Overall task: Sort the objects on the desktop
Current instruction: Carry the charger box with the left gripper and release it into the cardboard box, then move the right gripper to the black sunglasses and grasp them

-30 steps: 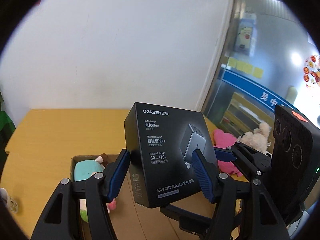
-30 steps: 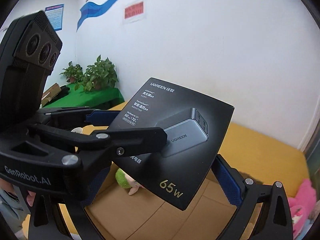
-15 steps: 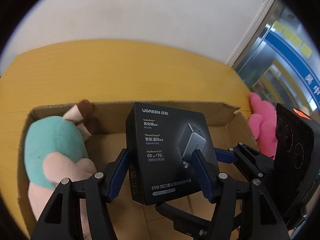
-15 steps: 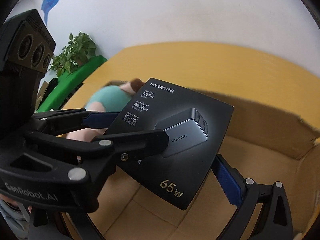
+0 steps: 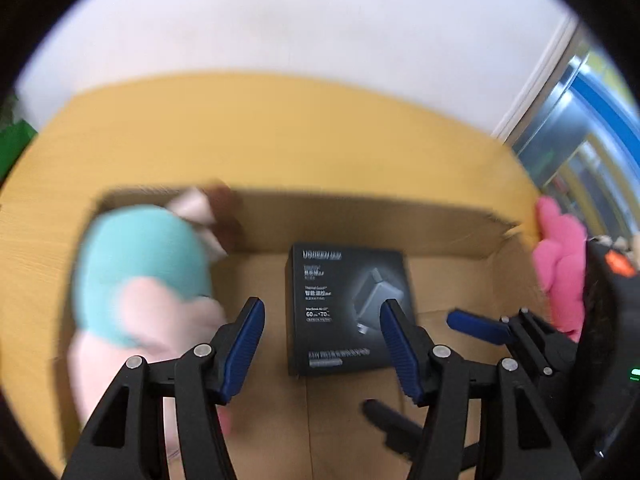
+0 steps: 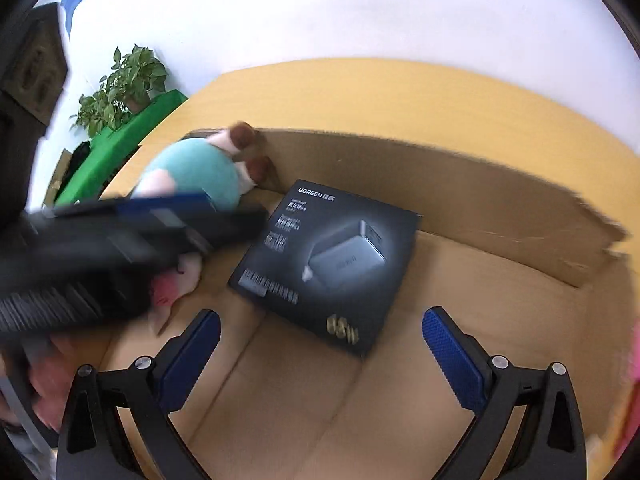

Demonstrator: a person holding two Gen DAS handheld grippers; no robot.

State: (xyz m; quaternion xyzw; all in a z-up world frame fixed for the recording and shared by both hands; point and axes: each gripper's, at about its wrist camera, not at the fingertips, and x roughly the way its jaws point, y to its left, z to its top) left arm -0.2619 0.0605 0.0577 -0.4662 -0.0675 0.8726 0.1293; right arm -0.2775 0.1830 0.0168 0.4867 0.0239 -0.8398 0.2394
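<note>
Both my claws, left (image 5: 322, 346) and right (image 6: 320, 354), gape wide, gripping nothing. Ahead of them, the black rectangular cardboard charger box (image 6: 326, 264) lies flat inside the brown cardboard carton (image 6: 460, 200).

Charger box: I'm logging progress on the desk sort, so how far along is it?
Done: the charger box lies flat on the floor of the cardboard box, beside the teal plush toy. In hand: nothing; the left tongs and right tongs are both open above it. Left: the pink plush sits outside the carton's right wall.
</note>
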